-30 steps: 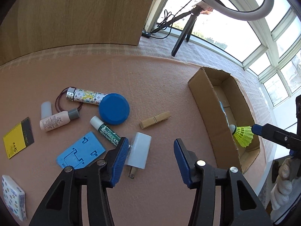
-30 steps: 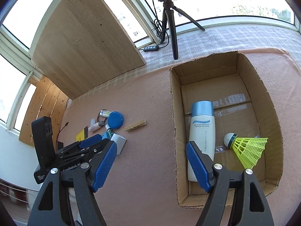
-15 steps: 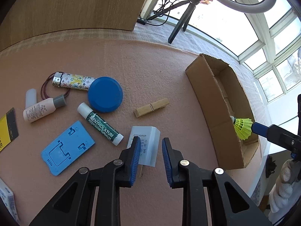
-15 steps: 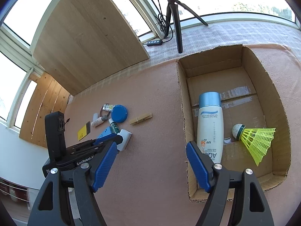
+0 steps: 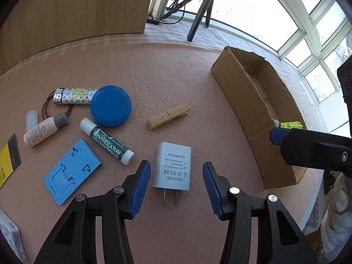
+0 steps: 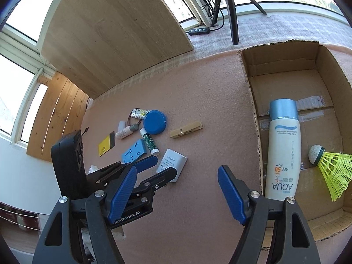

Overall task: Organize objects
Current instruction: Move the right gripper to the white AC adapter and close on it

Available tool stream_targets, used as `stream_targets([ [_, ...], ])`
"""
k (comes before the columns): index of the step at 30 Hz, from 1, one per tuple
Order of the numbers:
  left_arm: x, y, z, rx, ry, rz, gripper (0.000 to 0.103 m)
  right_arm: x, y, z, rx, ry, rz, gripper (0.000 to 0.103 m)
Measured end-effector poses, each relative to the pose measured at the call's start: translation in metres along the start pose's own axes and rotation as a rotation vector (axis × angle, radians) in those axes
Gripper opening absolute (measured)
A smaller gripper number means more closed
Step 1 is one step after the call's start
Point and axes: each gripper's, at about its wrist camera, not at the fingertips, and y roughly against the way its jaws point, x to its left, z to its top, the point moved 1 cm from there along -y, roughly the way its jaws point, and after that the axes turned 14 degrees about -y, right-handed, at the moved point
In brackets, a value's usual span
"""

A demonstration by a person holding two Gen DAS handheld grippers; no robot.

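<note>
A white AC/DC adapter [image 5: 172, 169] lies flat on the pink mat, prongs toward me. My left gripper [image 5: 176, 189] is open, with a finger on either side of the adapter and not touching it. It also shows in the right wrist view [image 6: 161, 166], just short of the adapter [image 6: 172, 162]. My right gripper [image 6: 177, 194] is open and empty, above the mat beside the cardboard box [image 6: 253, 114]. The box holds a white AQUA sunscreen bottle [image 6: 282, 151] and a yellow shuttlecock [image 6: 331, 168].
On the mat left of the adapter lie a wooden clothespin [image 5: 169, 118], a green Mentholatum lip balm [image 5: 107, 141], a blue round lid [image 5: 111, 106], a patterned lighter [image 5: 73, 96], a small pink bottle [image 5: 44, 131], a blue plastic holder [image 5: 71, 171] and a yellow card [image 5: 7, 161]. A wooden board [image 5: 72, 11] and a tripod [image 5: 199, 17] stand behind.
My left gripper closed to a narrow gap half a second ago and has opened wide again, now straddling the adapter. The right gripper has drifted slightly; the box contents have not moved.
</note>
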Motion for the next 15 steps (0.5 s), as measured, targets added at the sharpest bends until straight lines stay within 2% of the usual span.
stream_targets([
  [7, -0.001, -0.007, -0.012, 0.010, 0.024, -0.018, 0.052, 0.014, -0.040, 0.003, 0.084, 0.018, -0.021, 0.072],
  [11, 0.006, -0.009, -0.017, 0.001, 0.076, -0.049, 0.050, 0.013, -0.059, 0.004, 0.131, -0.010, -0.023, 0.062],
  [15, 0.007, -0.007, -0.020, -0.020, 0.102, -0.080, 0.050, 0.007, -0.069, 0.003, 0.155, -0.053, 0.005, 0.062],
])
